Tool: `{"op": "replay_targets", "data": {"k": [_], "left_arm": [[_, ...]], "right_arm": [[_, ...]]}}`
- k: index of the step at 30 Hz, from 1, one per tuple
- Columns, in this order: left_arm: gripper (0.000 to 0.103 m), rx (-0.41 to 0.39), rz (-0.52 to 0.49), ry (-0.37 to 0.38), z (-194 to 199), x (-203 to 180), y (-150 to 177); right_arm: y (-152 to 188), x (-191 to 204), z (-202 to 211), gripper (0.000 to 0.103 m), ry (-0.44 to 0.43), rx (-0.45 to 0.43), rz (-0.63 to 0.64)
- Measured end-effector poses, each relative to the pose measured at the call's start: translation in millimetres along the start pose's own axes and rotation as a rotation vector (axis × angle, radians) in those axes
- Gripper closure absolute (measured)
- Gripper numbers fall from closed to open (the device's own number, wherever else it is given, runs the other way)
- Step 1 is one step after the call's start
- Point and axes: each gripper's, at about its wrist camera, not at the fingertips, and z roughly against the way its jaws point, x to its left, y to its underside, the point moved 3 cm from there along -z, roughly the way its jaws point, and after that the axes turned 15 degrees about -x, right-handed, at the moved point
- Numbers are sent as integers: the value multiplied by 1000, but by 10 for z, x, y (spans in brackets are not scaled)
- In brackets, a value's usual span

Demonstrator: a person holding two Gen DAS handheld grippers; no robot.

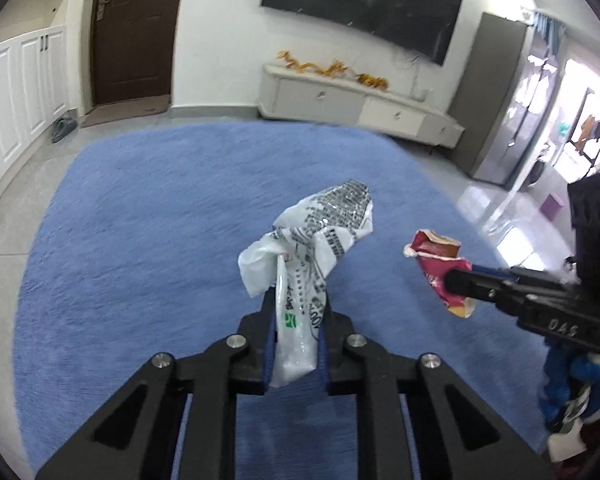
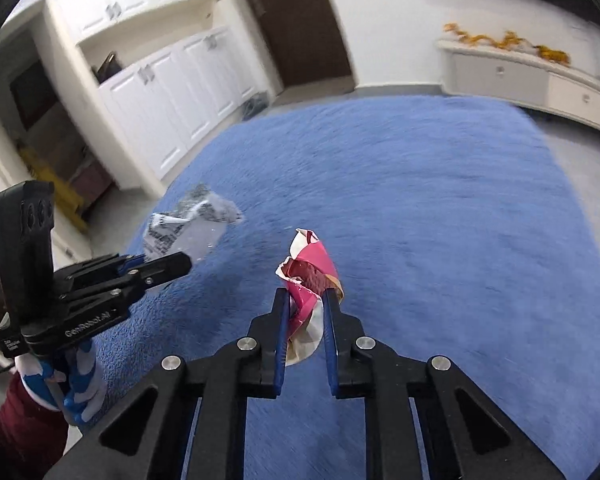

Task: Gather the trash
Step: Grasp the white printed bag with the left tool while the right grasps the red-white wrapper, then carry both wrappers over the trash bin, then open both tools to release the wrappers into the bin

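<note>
Left gripper (image 1: 296,300): fingers pinching white bag (image 1: 312,240), bag clamped along its length, crumpled top sticking up past tips, lifted above blue rug (image 1: 140,220).

Right gripper (image 2: 306,304): fingers pinching red wrapper (image 2: 310,280), torn end poking forward beyond tips, also off rug.

Key relation: both pieces already in hand, side by side, wrapper just right of bag, apart, not touching. No bin in either view. Judgement: next move is carry to bin; which hand is nearer cannot be told.
</note>
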Motion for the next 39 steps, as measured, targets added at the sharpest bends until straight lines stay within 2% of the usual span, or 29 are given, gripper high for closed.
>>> {"op": "replay_targets", "data": {"k": [4,9,13,18,24,29,31,34,35,36,37,39], "left_arm": [[87,-22,-17,89,-42,-628,-125],[87,5,-95,190,-189,-1453,-140],[87,40,-168,283,-335,-2169,-98],[87,99,-249,385,-529,-3027,12],[87,215,-339,443,-928,-3910,313],[86,290,-385,442,-1296,-4377,551],[86,316,-399,441,-1399,-4487,648],[79,367,-385,450,-1590,-4590,734],[69,387,-369,456,-1644,-4627,765],[62,398,-357,460,-1676,-4645,777],[47,406,-340,463,-1713,-4650,776],[43,411,-312,466,-1751,-4662,763]], "right_arm": [[-53,-381,508,88,82,-94,-64],[-18,-948,1281,88,234,-206,-106],[156,-1499,1852,88,372,-255,-164],[589,-2278,2413,88,539,-269,-330],[1055,-2901,2655,87,622,-243,-448],[1153,-3327,2558,84,655,-224,-515],[1294,-3449,2598,84,666,-215,-542],[1430,-3604,2570,84,669,-199,-587],[1476,-3649,2558,82,671,-192,-601],[1510,-3666,2553,75,673,-187,-608],[1548,-3696,2545,66,677,-182,-617],[1610,-3740,2537,61,686,-177,-635]]}}
